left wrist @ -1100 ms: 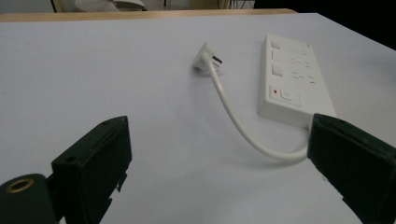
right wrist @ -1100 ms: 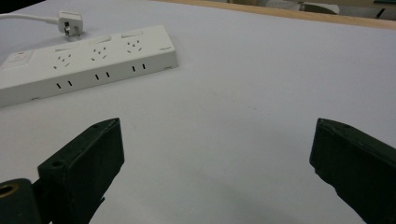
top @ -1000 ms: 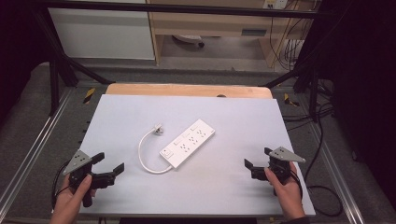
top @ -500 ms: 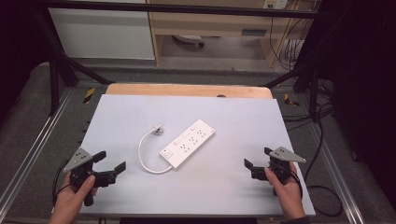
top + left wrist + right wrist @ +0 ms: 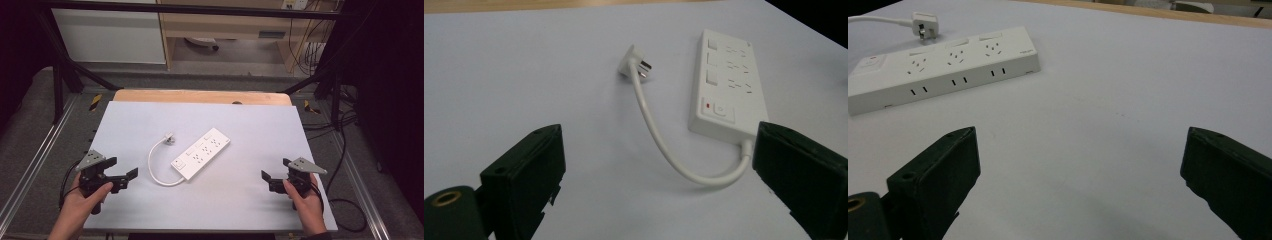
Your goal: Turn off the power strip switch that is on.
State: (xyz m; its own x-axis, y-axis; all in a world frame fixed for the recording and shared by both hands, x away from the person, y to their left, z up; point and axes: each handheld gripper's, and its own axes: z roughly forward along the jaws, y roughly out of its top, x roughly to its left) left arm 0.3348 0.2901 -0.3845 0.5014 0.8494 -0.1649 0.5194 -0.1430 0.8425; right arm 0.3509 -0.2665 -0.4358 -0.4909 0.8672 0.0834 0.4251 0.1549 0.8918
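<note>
A white power strip (image 5: pixel 201 153) lies at an angle in the middle of the white table. Its short white cord (image 5: pixel 152 167) loops around to the left and ends in a plug (image 5: pixel 168 137) lying free on the table. My left gripper (image 5: pixel 121 167) is near the front left, open and holding nothing; the left gripper view has the strip (image 5: pixel 729 75), cord (image 5: pixel 659 140) and plug (image 5: pixel 636 65) just ahead of its wide jaws. My right gripper (image 5: pixel 276 170) is open and holding nothing at the front right, with the strip (image 5: pixel 943 67) and plug (image 5: pixel 923 22) farther off.
The white table surface (image 5: pixel 250 125) has a wooden strip (image 5: pixel 200 96) along its far edge. Metal frame rails (image 5: pixel 40 150) run along both sides. Cables (image 5: pixel 345 145) lie on the floor to the right. Shelving stands beyond the table.
My left gripper has moved slightly forward toward the cord. The right gripper and the power strip have stayed still.
</note>
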